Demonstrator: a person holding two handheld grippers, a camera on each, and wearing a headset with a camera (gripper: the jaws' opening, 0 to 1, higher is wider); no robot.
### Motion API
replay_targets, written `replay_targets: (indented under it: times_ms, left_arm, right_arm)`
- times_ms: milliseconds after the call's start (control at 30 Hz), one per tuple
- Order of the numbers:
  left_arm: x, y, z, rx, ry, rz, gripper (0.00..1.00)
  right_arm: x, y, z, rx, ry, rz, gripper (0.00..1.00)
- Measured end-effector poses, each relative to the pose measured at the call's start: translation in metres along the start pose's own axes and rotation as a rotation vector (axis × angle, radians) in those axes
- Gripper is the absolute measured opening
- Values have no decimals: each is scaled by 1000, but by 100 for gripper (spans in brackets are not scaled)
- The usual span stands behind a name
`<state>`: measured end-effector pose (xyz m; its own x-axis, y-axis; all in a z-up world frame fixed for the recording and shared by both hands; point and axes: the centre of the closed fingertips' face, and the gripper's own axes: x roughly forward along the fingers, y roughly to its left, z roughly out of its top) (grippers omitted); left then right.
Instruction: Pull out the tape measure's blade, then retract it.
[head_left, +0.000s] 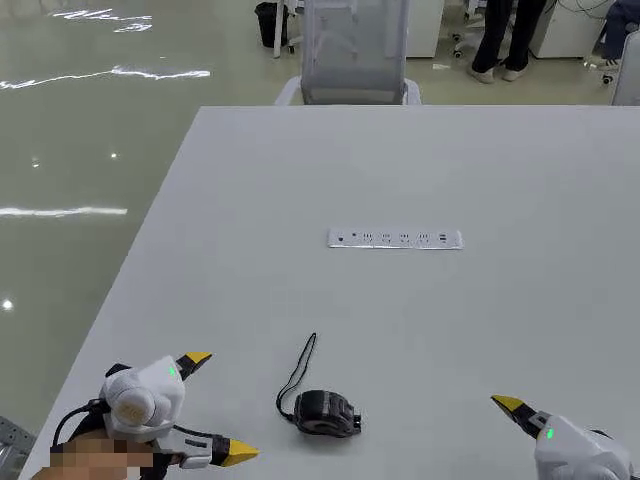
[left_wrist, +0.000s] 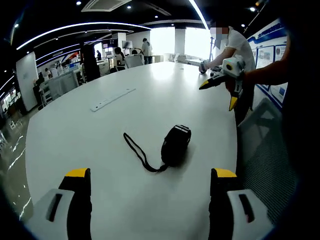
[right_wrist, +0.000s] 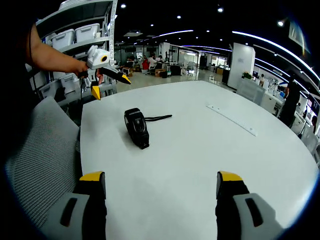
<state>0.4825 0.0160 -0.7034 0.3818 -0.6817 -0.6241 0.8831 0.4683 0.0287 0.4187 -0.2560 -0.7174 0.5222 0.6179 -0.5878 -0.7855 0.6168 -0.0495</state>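
A black tape measure (head_left: 325, 412) lies on the white table (head_left: 420, 170) near its front edge, blade in, and its thin black wrist strap (head_left: 300, 365) loops away from me. My left gripper (head_left: 220, 405) is open to the left of it, a short way off. My right gripper (head_left: 528, 420) hovers farther to the right, one yellow tip in sight. The left gripper view has the tape measure (left_wrist: 176, 145) ahead of the open left gripper (left_wrist: 151, 173). From the open right gripper (right_wrist: 161, 176), the tape measure (right_wrist: 137, 127) lies ahead and to the left.
A white socket strip (head_left: 395, 239) is set flush in the middle of the table. A grey mesh chair (head_left: 355, 50) stands at the far edge, with people standing beyond it. Another mesh chair (right_wrist: 40, 150) is beside the near table edge.
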Motion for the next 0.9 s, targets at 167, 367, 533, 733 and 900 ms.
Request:
replay_targets:
  times_ms: [167,367,533,733,900]
  left_arm:
    - [8,7,19,34,-12,-18,99]
    - [19,7,28,67,-2,-61,99]
    - [32,3,28,111,34,-90,99]
    - [46,-5,29,188,74,-133,99]
    - [55,-3,32,207,82,-146,97]
  right_arm:
    - [14,0,14,-45,13,31,94]
    - [28,0,21,-99,28,65,93]
    - [37,-1,25,-129,37,90,92]
    - [48,-3,29,-170,55,122,89]
    - [58,-6,32,-190,70,147,86]
